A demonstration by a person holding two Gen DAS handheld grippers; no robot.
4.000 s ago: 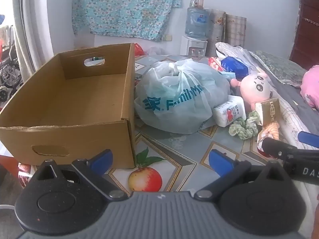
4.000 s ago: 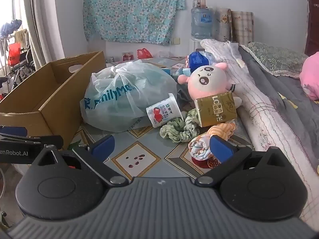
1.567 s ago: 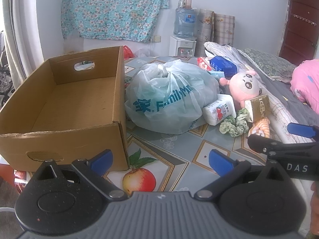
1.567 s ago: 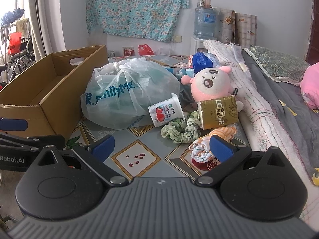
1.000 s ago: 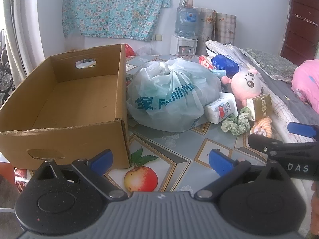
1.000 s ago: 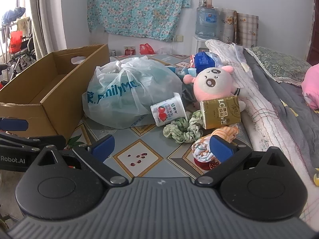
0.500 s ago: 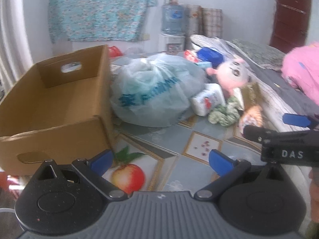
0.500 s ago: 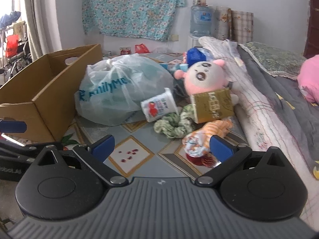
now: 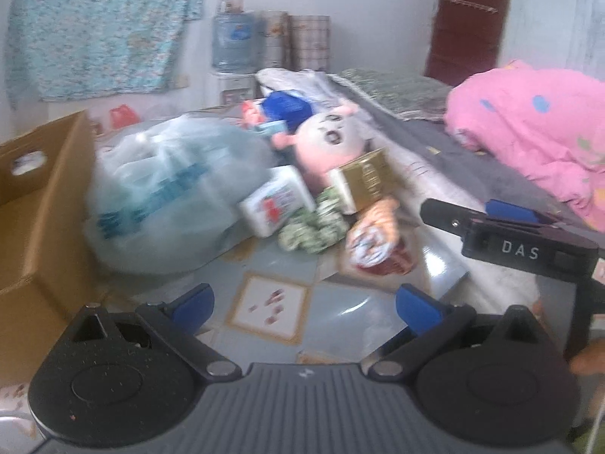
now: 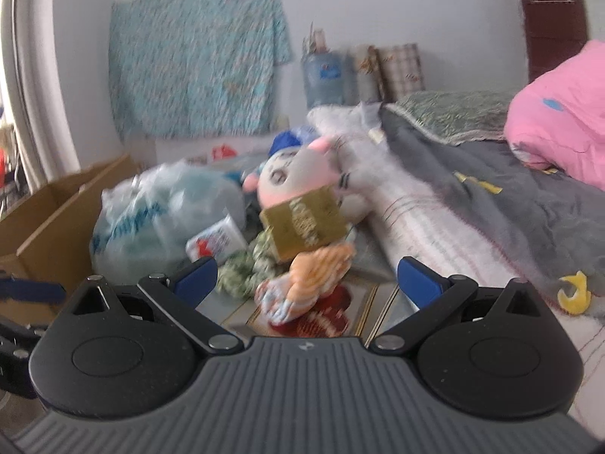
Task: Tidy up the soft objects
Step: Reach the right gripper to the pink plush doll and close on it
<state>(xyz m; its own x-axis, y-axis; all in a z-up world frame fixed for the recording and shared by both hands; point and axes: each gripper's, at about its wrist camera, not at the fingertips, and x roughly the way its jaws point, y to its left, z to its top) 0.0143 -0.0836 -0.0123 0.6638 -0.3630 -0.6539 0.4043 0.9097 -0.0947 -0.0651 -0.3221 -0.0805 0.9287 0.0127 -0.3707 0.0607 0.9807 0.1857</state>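
Note:
A pink plush toy (image 9: 329,140) (image 10: 291,178) lies in a pile with a green scrunchie (image 9: 314,227) (image 10: 245,268), a rolled orange and blue cloth (image 9: 372,230) (image 10: 306,283), a gold carton (image 9: 365,181) (image 10: 306,223) and a white carton (image 9: 276,200). A full plastic bag (image 9: 162,189) (image 10: 159,212) sits left of them, beside the open cardboard box (image 9: 41,204) (image 10: 56,219). My left gripper (image 9: 304,302) is open over the patterned mat, short of the pile. My right gripper (image 10: 308,274) is open with the rolled cloth just beyond its fingers. Both views are blurred.
A bed with a grey quilt (image 10: 472,189) and a pink blanket (image 9: 529,140) runs along the right. A water dispenser (image 9: 234,41) stands at the back wall. The right gripper's body (image 9: 499,242) crosses the right of the left wrist view.
Both grippers have swung right and moved toward the pile. The cardboard box has slid to the left edge of both views. The plush and rolled cloth appear larger. Both stay open.

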